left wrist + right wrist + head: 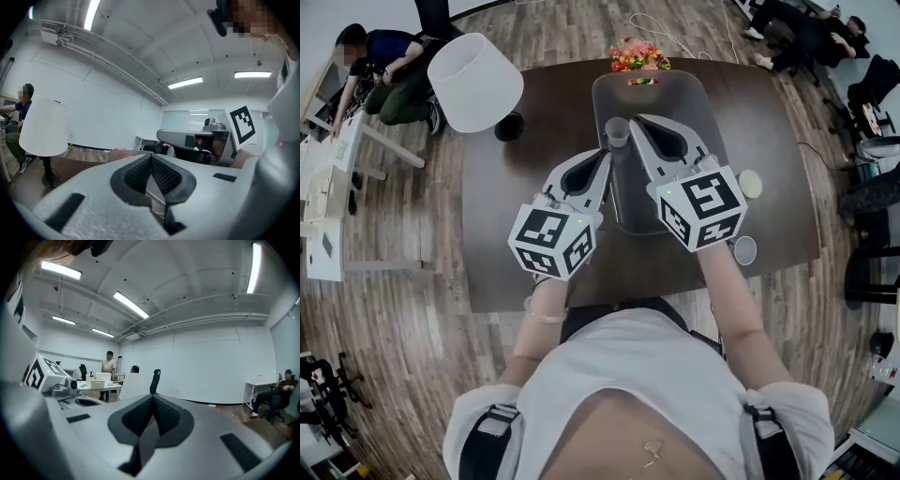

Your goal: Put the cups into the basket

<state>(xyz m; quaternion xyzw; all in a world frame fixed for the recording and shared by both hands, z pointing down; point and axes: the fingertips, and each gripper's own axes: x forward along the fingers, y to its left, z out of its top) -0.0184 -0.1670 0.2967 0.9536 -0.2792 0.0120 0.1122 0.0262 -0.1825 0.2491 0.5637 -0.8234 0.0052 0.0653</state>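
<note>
Cups were split. One translucent cup (617,131) stood at the left side of the smoky, round-cornered plastic basket (675,94), apparently inside it. A pale cup (751,184) and a clear cup (744,249) waited on the dark worktop (506,225). Left gripper (606,154) and right gripper (639,120) hovered over the basket, both closed and empty — presumably between picks.

Head view: overhead, steeply down on counter (497,234), left claw (607,156) and right claw (639,121). Gripper views: each close behind its own claw, facing level across the room. Lamp (475,82) shared by head and left gripper views.
</note>
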